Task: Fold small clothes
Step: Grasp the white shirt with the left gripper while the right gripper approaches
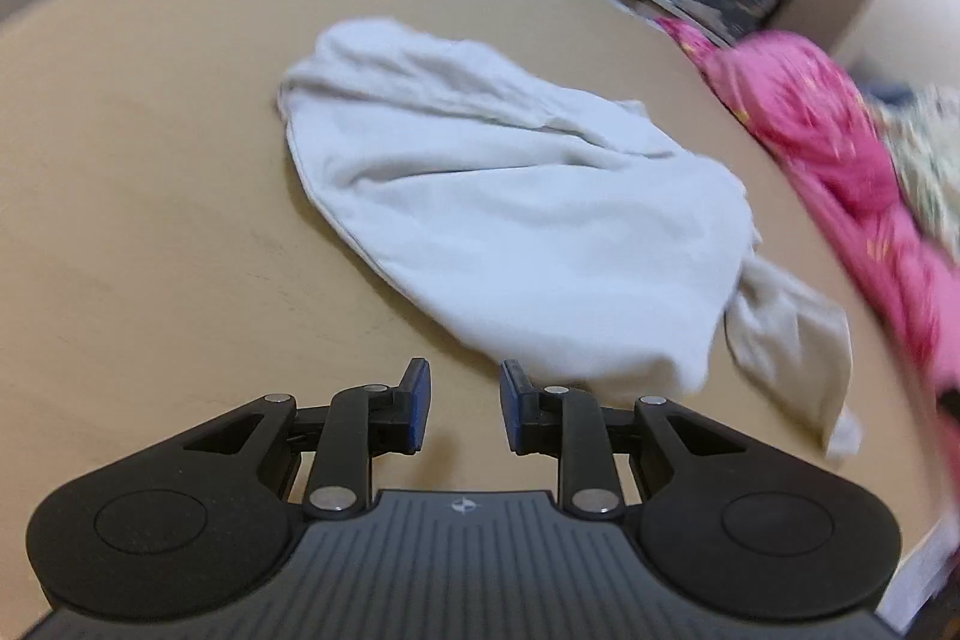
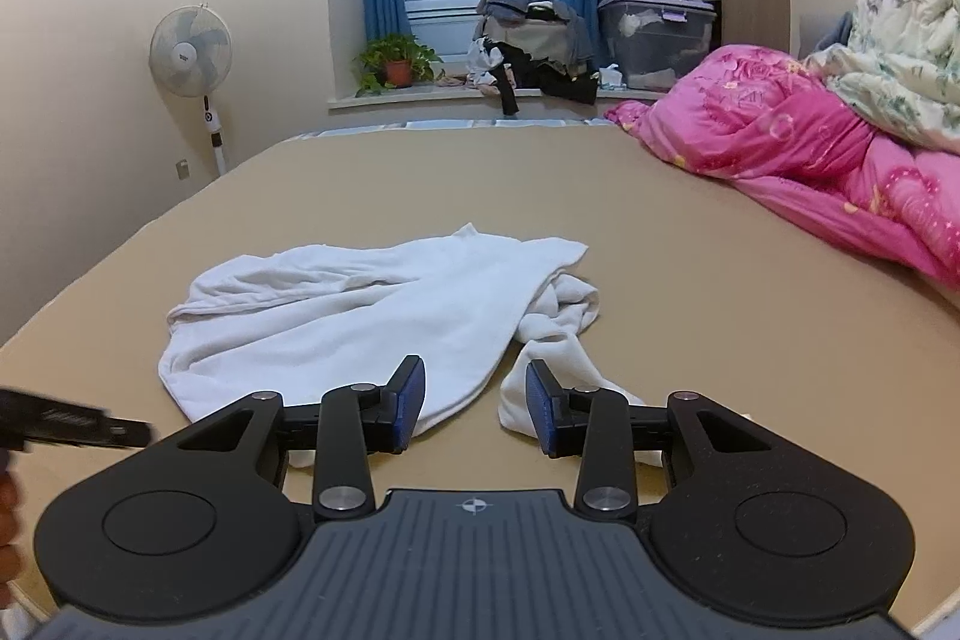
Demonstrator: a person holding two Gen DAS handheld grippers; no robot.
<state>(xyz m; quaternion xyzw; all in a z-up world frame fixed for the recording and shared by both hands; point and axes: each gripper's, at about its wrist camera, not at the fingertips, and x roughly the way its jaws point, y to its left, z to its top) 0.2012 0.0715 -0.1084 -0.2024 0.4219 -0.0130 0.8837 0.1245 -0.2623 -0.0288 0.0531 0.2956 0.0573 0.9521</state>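
Note:
A small white garment lies rumpled on the tan bed sheet, with a sleeve or leg trailing off at its near right. My left gripper is open and empty, hovering just short of the garment's near edge. In the right wrist view the same garment lies ahead, with its twisted end running toward me. My right gripper is open and empty, its fingers over the garment's near edge and the twisted end. The left gripper's tip shows at the far left.
A pink quilt and a floral duvet are piled on the right of the bed. Beyond the bed are a standing fan, a potted plant, a clothes heap and a plastic bin on the window sill.

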